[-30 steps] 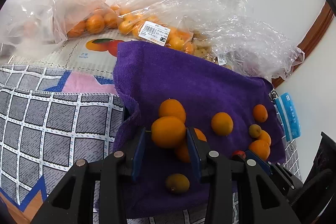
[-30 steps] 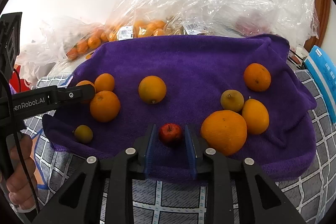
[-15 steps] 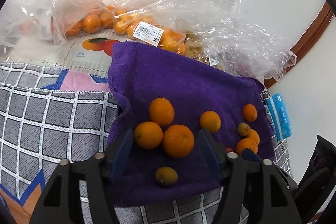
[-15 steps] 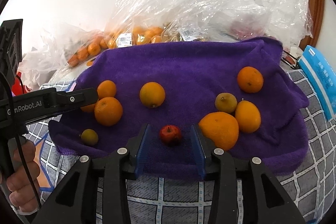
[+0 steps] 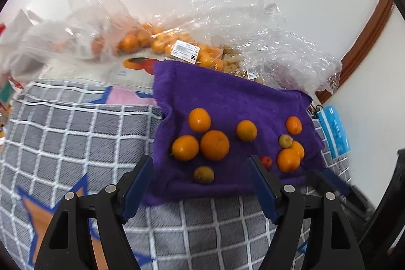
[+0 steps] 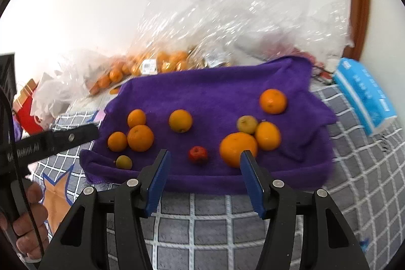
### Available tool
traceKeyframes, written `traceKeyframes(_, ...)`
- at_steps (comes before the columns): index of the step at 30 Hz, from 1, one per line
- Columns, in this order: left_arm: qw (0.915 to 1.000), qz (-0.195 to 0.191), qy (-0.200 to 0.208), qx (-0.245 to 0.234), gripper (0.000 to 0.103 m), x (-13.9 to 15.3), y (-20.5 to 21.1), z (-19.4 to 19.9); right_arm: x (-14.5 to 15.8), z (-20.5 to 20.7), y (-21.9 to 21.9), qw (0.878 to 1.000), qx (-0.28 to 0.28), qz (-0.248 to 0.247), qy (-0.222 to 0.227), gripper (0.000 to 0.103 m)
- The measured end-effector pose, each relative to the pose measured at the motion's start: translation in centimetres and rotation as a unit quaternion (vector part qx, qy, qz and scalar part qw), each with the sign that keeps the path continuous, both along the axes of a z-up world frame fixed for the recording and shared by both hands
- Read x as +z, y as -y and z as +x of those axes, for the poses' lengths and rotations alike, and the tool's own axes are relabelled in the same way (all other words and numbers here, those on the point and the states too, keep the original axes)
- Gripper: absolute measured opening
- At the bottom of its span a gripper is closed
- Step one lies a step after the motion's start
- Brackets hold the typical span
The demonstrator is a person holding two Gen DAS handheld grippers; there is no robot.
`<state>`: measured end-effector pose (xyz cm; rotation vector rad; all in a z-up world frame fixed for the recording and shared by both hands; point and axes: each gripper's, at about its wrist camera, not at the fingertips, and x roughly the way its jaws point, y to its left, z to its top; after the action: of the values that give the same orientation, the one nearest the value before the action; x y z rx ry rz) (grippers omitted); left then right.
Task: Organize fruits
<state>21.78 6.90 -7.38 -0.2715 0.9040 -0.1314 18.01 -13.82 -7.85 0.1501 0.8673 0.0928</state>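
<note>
A purple towel (image 5: 227, 98) (image 6: 215, 92) lies on a grey checked cloth and carries several fruits. Three oranges (image 5: 214, 145) (image 6: 140, 138) cluster at its left, with a small green-yellow fruit (image 5: 203, 174) (image 6: 124, 162) near the front edge. A small red apple (image 6: 198, 154) (image 5: 267, 160) sits at front centre. A large orange (image 6: 238, 149) and more fruit lie to the right. My left gripper (image 5: 200, 176) is open and empty, back from the towel's front left. My right gripper (image 6: 203, 168) is open and empty, just before the apple.
Clear plastic bags of oranges (image 5: 162, 44) (image 6: 152, 65) are heaped behind the towel against the white wall. A blue tissue pack (image 6: 364, 92) (image 5: 334, 128) lies at the right. The grey checked cloth (image 5: 76, 133) spreads to the left and front.
My left gripper let go of an orange, which now rests on the towel, and opened and drew back. My right gripper released the red apple, opened wide and pulled back.
</note>
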Motion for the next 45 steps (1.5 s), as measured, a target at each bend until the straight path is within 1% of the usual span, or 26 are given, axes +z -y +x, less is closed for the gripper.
traceKeyframes(2,0.9998,0.012,0.011,0.006,0.074,0.7,0.2,-1.4,0.9,-0.9,0.6,1.000,-0.006,0.004,0.005,0.058)
traceKeyframes(4,0.9992,0.027,0.024,0.014,0.076,1.5,0.5,-3.0,2.2,-2.2,1.1,1.000,-0.013,0.006,0.018,0.058)
traceKeyframes(7,0.9983,0.041,0.038,0.017,0.079,2.4,1.1,-5.3,4.1,-4.3,1.8,0.999,-0.023,0.006,0.037,0.065)
traceKeyframes(9,0.9974,0.050,0.049,0.020,0.082,3.0,1.6,-6.7,5.2,-5.8,2.3,0.999,-0.027,0.007,0.046,0.067)
traceKeyframes(10,0.9967,0.054,0.056,0.022,0.082,3.4,1.9,-7.7,5.8,-6.6,2.5,0.998,-0.028,0.004,0.050,0.069)
traceKeyframes(12,0.9959,0.056,0.068,0.019,0.088,3.9,2.4,-9.1,6.8,-8.2,2.7,0.998,-0.025,-0.002,0.060,0.069)
traceKeyframes(14,0.9949,0.059,0.081,0.016,0.089,4.3,3.0,-10.8,7.6,-9.6,2.8,0.997,-0.021,-0.013,0.068,0.069)
traceKeyframes(16,0.9933,0.067,0.093,0.017,0.091,4.7,3.5,-12.2,8.2,-11.0,3.0,0.997,-0.028,-0.023,0.070,0.070)
traceKeyframes(18,0.9915,0.076,0.104,0.017,0.094,5.0,4.0,-13.6,8.4,-12.3,3.3,0.997,-0.038,-0.024,0.070,0.075)
traceKeyframes(19,0.9904,0.081,0.110,0.018,0.095,5.2,4.2,-14.3,8.5,-13.0,3.5,0.996,-0.040,-0.024,0.073,0.079)
traceKeyframes(20,0.9894,0.086,0.115,0.019,0.096,5.4,4.5,-14.9,8.5,-13.6,3.6,0.996,-0.043,-0.027,0.077,0.084)
traceKeyframes(21,0.9880,0.092,0.123,0.020,0.097,5.6,4.7,-15.6,8.6,-14.2,3.7,0.995,-0.045,-0.030,0.084,0.086)
traceKeyframes(23,0.9860,0.100,0.131,0.023,0.099,6.0,5.0,-16.7,8.8,-15.5,3.9,0.994,-0.050,-0.034,0.095,0.096)
traceKeyframes(24,0.9850,0.105,0.135,0.025,0.099,6.1,5.2,-17.2,8.8,-15.8,4.1,0.994,-0.050,-0.033,0.096,0.098)
traceKeyframes(31,0.9815,0.119,0.147,0.030,0.099,6.7,6.3,-19.4,8.7,-17.5,4.6,0.994,-0.055,-0.045,0.088,0.100)
traceKeyframes(39,0.9805,0.123,0.150,0.029,0.099,6.8,6.9,-19.9,9.0,-18.5,4.8,0.993,-0.058,-0.048,0.093,0.100)
traceKeyframes(45,0.9816,0.118,0.146,0.033,0.099,6.5,6.7,-20.0,8.9,-18.8,4.7,0.993,-0.056,-0.049,0.093,0.100)
